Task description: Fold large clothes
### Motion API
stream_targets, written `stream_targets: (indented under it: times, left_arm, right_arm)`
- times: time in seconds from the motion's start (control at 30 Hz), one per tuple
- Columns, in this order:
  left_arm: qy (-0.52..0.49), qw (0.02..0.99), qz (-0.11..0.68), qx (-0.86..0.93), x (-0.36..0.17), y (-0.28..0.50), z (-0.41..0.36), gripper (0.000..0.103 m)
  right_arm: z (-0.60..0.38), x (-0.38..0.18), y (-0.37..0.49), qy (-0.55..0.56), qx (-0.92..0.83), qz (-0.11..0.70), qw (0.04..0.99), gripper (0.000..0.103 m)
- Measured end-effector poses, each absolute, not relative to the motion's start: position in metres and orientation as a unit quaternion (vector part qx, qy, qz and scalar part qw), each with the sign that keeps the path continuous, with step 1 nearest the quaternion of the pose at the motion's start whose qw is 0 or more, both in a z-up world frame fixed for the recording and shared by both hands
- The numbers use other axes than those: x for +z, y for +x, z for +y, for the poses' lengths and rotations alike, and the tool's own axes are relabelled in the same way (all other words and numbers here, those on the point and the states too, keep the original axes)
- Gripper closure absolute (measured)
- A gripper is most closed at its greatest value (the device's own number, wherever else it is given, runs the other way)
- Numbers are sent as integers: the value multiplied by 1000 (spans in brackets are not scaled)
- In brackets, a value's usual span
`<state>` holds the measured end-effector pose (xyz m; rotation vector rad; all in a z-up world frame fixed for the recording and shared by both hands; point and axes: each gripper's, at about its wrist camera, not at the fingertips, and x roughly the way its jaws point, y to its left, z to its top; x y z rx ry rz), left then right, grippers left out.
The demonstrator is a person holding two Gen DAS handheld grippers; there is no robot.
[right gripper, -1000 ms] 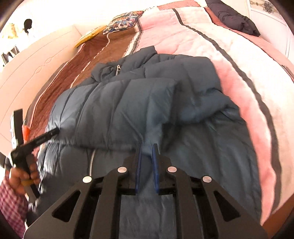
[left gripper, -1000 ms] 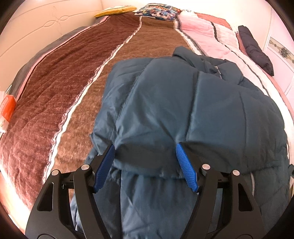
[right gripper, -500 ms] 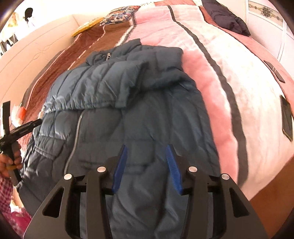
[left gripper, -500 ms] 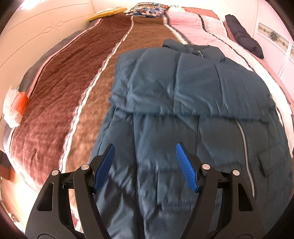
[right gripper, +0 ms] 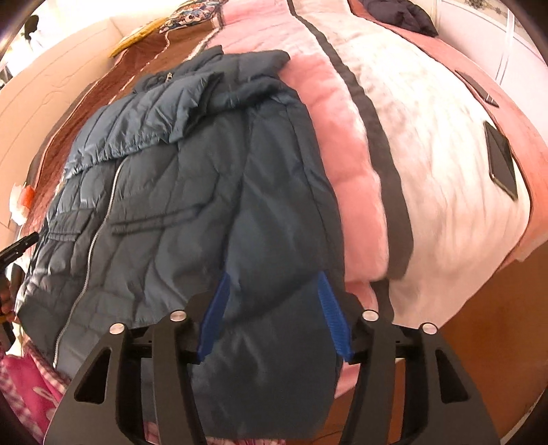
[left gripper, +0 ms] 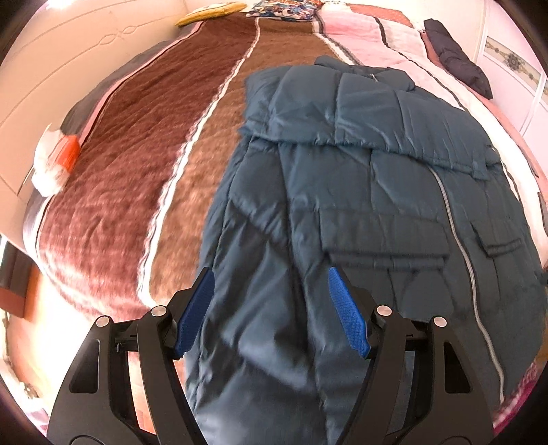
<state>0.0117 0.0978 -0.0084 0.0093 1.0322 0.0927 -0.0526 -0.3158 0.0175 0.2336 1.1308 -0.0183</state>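
My left gripper (left gripper: 270,308) hangs over the near hem of the dark teal quilted puffer jacket (left gripper: 359,205), its blue-padded jaws spread wide apart with only fabric lying below them and nothing pinched. My right gripper (right gripper: 274,315) sits at the jacket's near right corner, jaws likewise wide apart; the puffy hem (right gripper: 267,342) bulges up between the pads, but whether either pad touches it I cannot tell.

The jacket lies front-up on the bed, hem toward me and collar at the far end. Its silver zipper line (left gripper: 459,239) runs from near to far, with a flap pocket (left gripper: 496,244) just to its right in the left wrist view. Across the far half of the body the sleeves are folded in, making a thick band (left gripper: 342,116) over the chest, and the collar (left gripper: 373,72) peeks out beyond it.

Under the jacket is the striped plush bedspread: dark brown bands (left gripper: 137,164) to the left, pink and white bands (right gripper: 428,154) to the right. In the right wrist view a dark flat phone-like slab (right gripper: 501,164) rests on the white band, well apart from the jacket. At the left bed edge sits an orange and white packet (left gripper: 58,161). Far off lie a patterned pillow (left gripper: 284,7), a yellow cushion (left gripper: 209,13) and a dark navy bundled garment (left gripper: 459,61).
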Motion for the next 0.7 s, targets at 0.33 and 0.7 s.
stream_targets:
  times: [0.33, 0.7]
  left_arm:
    - [-46, 849, 526, 18, -6, -45, 127, 31]
    - [-159, 821, 547, -15, -26, -78, 156, 23]
  right_arm:
    - [-326, 10, -71, 133, -7, 545, 828, 38]
    - [-347, -7, -76, 211, 11, 550, 808, 32]
